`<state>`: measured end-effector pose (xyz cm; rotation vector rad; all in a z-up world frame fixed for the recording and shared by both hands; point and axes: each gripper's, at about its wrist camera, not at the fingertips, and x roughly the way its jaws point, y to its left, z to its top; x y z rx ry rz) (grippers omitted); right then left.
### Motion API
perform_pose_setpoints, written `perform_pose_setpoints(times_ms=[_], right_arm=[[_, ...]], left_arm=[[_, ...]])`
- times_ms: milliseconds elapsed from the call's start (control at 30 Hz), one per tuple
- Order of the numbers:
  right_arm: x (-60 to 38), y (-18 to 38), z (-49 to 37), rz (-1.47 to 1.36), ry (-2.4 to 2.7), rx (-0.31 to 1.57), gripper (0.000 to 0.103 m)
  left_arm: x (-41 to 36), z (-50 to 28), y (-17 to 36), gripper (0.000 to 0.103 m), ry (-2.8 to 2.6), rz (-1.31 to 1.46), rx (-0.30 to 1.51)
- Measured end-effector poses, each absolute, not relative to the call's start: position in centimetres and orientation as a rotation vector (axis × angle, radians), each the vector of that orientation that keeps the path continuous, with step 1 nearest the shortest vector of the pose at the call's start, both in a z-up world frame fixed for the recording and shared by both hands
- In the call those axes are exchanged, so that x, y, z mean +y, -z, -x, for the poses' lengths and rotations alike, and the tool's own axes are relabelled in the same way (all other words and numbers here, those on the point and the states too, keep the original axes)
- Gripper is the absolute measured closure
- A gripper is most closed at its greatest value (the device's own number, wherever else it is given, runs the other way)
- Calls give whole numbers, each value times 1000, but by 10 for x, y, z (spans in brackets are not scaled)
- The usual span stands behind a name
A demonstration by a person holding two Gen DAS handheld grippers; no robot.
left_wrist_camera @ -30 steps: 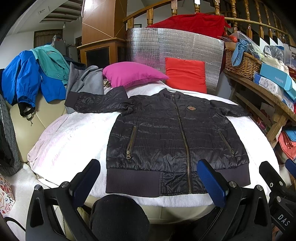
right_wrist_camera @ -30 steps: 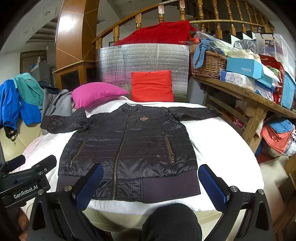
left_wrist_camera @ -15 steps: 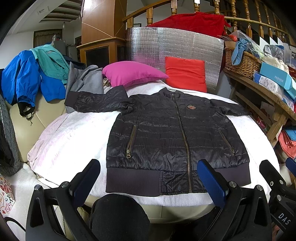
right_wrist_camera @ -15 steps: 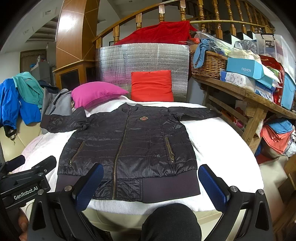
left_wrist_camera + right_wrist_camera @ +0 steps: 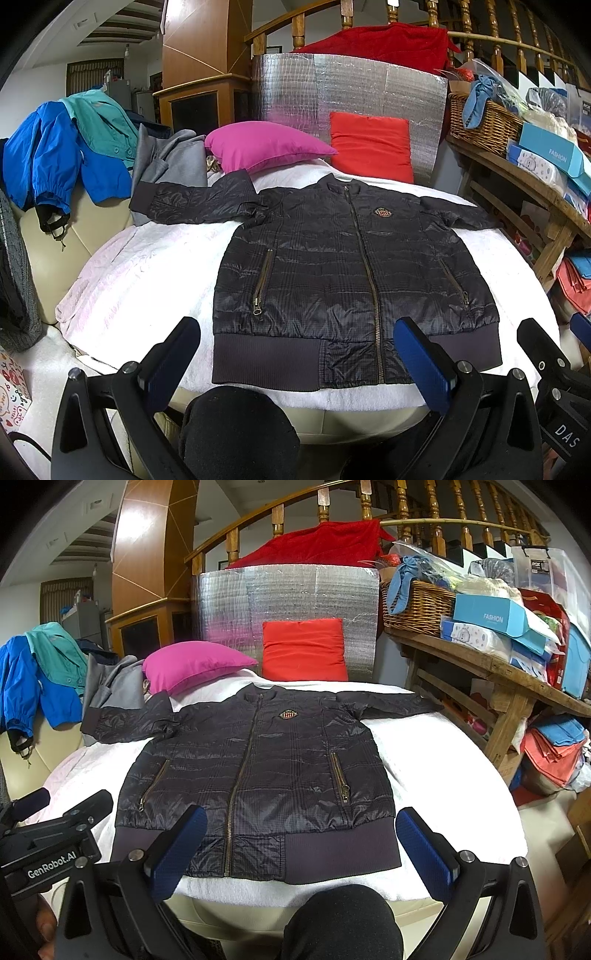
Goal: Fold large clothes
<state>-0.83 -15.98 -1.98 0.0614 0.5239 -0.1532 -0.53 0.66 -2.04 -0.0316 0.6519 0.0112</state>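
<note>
The black jacket lies flat and zipped on the white-covered bed, sleeves out to left and right. The left gripper and right gripper hover spread at its near hem, holding nothing. The slick shell could slip from a shallow pinch, and the left sleeve's cuff, over the bed's edge, could drag. Nothing differs visibly from the earlier frames.
</note>
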Motion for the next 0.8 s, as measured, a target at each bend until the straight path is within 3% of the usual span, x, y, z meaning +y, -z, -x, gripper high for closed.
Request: perform_pose_setpoints(times_ms=[500,800], right_arm=[[-159,30,-1,-59,135,551,0],[-192,52,-38,-106,125,643,0]], left_arm=[[7,-1,28,0,-13,28,669],[4,-52,56,0,-34,7,763]])
